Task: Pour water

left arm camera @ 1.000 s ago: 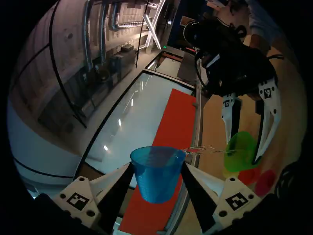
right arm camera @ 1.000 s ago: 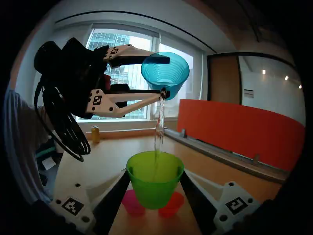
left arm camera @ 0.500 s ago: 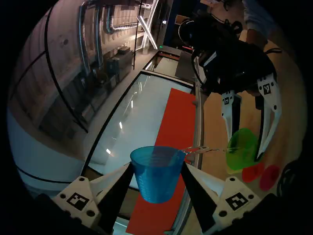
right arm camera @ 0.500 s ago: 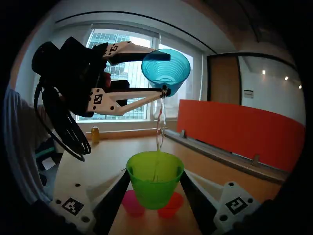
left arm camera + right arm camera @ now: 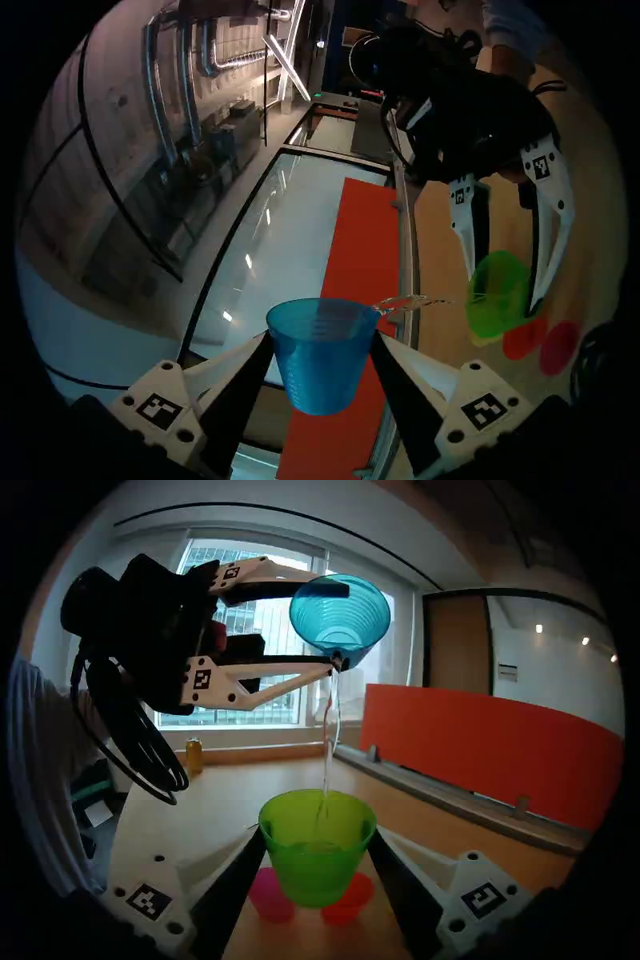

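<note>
Half poured, I'd judge: left gripper (image 5: 322, 340) clamps the tipped blue cup (image 5: 322, 364) above the green cup (image 5: 317, 864), stream (image 5: 328, 736) falling in. The right gripper (image 5: 317, 836) clamps the green cup, not yet full.

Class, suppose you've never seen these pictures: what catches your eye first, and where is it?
A thin stream of water falls from the tipped blue cup, gripped high by the left claw, into the green cup held below in the right claw. Behind, a bright orange panel runs along the right.
</note>
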